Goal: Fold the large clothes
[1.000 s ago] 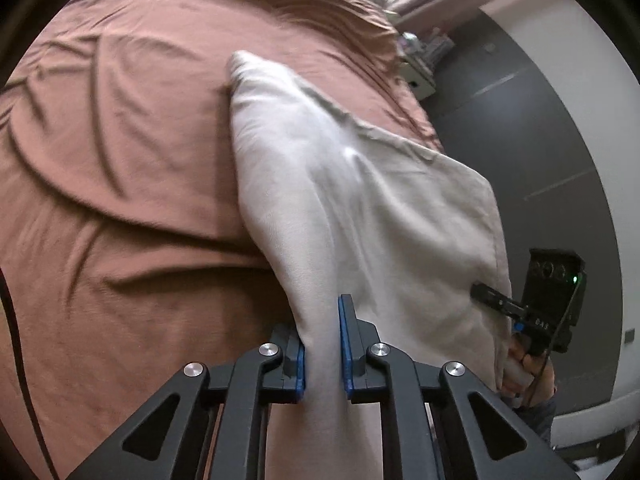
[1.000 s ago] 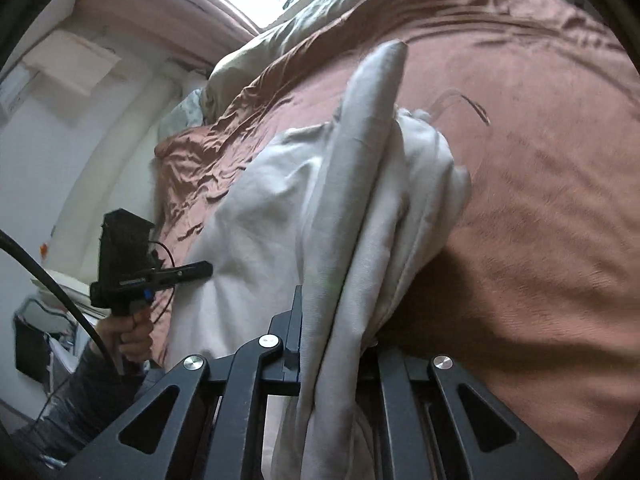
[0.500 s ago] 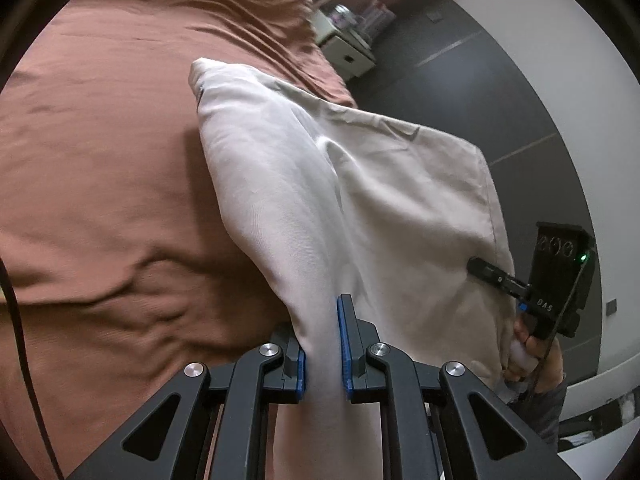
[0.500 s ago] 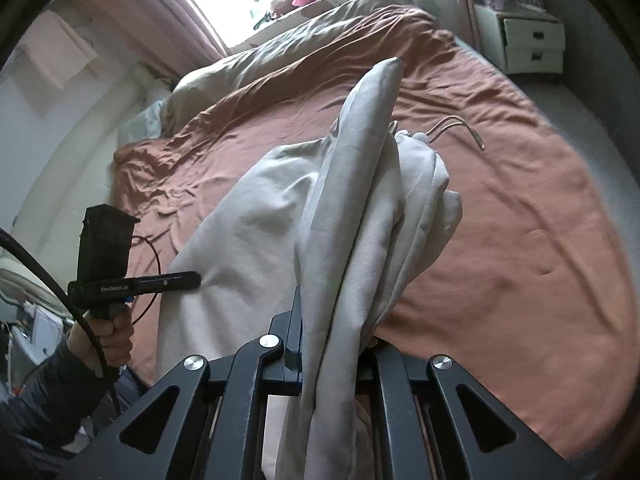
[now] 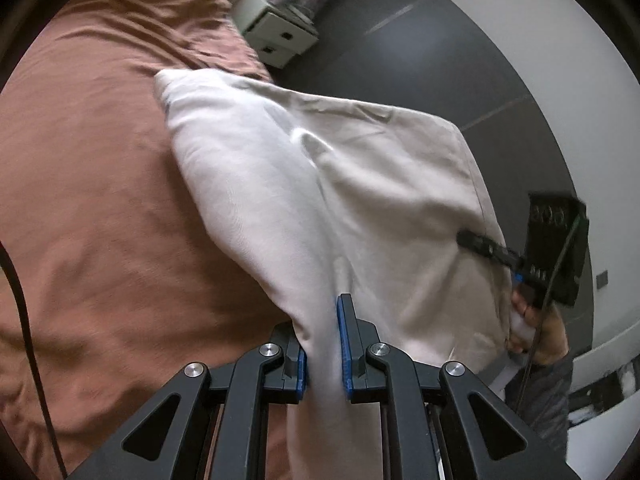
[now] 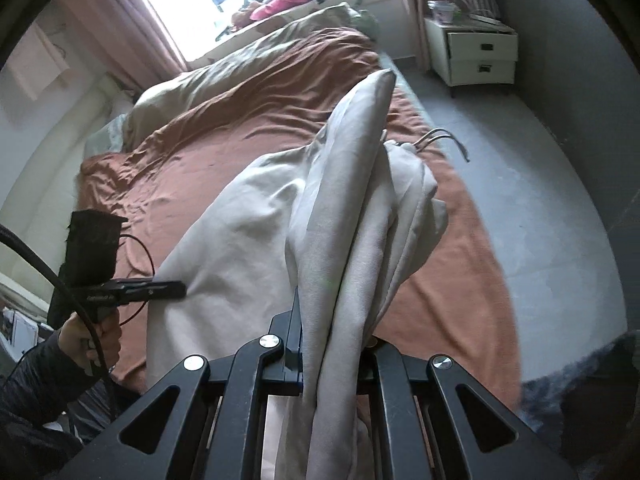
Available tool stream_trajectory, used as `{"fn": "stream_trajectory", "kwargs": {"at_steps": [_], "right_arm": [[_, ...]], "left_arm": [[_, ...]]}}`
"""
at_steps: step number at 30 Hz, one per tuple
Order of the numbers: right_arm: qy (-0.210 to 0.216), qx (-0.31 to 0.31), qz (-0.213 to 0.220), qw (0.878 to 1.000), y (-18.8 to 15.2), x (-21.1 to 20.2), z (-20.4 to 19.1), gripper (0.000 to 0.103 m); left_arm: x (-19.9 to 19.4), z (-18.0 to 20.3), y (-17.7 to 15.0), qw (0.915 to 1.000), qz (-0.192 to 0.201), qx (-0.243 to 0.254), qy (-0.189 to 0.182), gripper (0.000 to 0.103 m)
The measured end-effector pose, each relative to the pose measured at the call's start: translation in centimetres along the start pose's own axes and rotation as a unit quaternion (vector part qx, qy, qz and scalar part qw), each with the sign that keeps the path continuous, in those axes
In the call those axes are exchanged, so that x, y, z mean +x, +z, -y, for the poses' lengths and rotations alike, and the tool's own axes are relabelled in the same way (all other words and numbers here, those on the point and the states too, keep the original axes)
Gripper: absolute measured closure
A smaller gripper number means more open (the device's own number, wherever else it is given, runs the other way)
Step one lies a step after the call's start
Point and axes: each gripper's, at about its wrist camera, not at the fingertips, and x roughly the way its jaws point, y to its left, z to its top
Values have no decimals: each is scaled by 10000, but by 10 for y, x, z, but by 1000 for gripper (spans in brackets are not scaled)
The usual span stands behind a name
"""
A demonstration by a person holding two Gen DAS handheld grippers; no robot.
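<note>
A large beige garment (image 5: 320, 184) hangs stretched between my two grippers above a bed with a rust-brown sheet (image 5: 100, 200). My left gripper (image 5: 322, 344) is shut on one bunched edge of it between blue pads. My right gripper (image 6: 332, 344) is shut on a thick bunched fold of the same garment (image 6: 344, 216), which rises past the fingers and hides the right one. Each gripper shows in the other's view, the right gripper (image 5: 480, 242) at the cloth's right edge and the left gripper (image 6: 160, 290) at its left edge.
The brown sheet (image 6: 240, 128) covers the bed below. A wire hanger hook (image 6: 444, 138) sticks out by the garment. A white two-drawer nightstand (image 6: 476, 52) stands on the grey floor (image 6: 540, 208) right of the bed. A beige duvet (image 6: 248, 64) lies at the bed's head.
Both grippers have lifted the garment higher off the bed and drawn back; more of the floor and nightstand now shows. Both grips are unchanged.
</note>
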Motion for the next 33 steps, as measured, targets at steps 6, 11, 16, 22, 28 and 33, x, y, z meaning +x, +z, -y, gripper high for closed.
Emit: {"fn": "stream_trajectory", "kwargs": {"at_steps": [6, 11, 16, 22, 28, 33], "right_arm": [[-222, 85, -220, 9995, 0, 6, 26, 97], [-1314, 893, -831, 9838, -18, 52, 70, 81], [-1736, 1444, -397, 9734, -46, 38, 80, 64], [-1892, 2374, 160, 9527, -111, -12, 75, 55], [-1842, 2914, 645, 9365, -197, -54, 53, 55], [-1569, 3292, 853, 9272, -252, -61, 49, 55]], "left_arm": [[41, 9, -12, 9992, -234, -259, -184, 89], [87, -8, -28, 9944, -767, -723, 108, 83], [94, -18, -41, 9931, -876, -751, 204, 65], [81, -16, -45, 9940, -873, -606, 244, 54], [73, -15, -64, 9924, -1016, -683, 149, 54], [79, 2, -79, 9908, -1163, -687, 61, 54]]}}
